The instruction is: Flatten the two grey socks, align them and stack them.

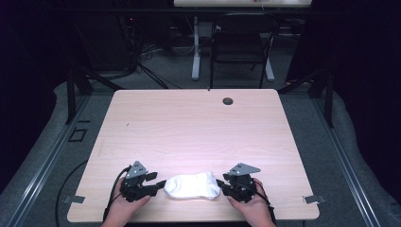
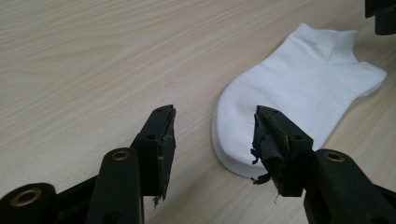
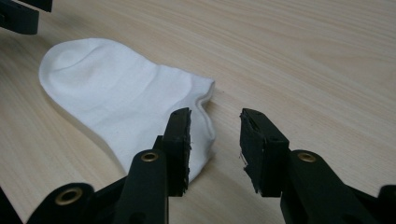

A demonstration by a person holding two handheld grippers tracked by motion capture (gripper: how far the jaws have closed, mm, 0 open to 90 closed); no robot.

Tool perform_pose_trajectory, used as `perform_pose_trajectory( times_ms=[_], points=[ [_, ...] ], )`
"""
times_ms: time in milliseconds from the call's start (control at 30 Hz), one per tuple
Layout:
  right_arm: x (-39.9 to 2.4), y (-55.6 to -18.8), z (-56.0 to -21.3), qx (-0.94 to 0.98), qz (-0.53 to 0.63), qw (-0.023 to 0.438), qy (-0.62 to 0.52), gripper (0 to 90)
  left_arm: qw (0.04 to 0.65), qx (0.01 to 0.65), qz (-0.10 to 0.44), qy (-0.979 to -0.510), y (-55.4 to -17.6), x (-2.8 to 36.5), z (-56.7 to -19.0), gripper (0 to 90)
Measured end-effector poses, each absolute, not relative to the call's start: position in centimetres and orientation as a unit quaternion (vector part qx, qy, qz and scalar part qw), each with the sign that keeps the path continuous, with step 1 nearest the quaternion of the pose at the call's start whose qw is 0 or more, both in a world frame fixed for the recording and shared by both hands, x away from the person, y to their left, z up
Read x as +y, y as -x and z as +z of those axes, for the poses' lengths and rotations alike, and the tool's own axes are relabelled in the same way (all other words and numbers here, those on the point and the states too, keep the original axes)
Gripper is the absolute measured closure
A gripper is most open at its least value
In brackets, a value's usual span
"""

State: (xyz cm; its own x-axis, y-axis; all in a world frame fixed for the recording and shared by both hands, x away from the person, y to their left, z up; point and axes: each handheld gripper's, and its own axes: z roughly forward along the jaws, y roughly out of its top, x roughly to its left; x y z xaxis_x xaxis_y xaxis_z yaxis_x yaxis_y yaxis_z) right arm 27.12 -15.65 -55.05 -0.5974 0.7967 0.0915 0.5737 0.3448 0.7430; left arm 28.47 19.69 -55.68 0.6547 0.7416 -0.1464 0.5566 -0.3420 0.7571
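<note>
A white ankle sock (image 1: 192,185) lies flat near the table's front edge, between the two grippers. My left gripper (image 1: 158,180) sits just left of its toe end, held by a hand, jaws apart. In the left gripper view the sock (image 2: 299,88) spreads ahead and to the right; the left gripper (image 2: 215,122) is open, with only bare table between its jaws. My right gripper (image 1: 221,183) is at the sock's cuff end. In the right gripper view the sock (image 3: 121,98) lies ahead on the left and the right gripper (image 3: 215,123) stands open, gripping nothing.
The light wooden table (image 1: 189,127) stretches bare beyond the sock, with a round cable hole (image 1: 228,100) near its far edge. A black chair (image 1: 241,45) and a white table leg (image 1: 195,47) stand on the floor behind. Dark curtains close both sides.
</note>
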Motion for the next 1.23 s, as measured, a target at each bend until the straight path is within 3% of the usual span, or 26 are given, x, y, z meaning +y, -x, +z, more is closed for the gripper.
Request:
perform_pose_trajectory(
  times_ms=[1233],
  points=[
    [-17.2,-28.3,-56.7,0.785,0.382,0.155,-0.462,59.2,0.405,0.445,0.114,-0.790,-30.3,21.6,-56.8,48.5]
  ],
)
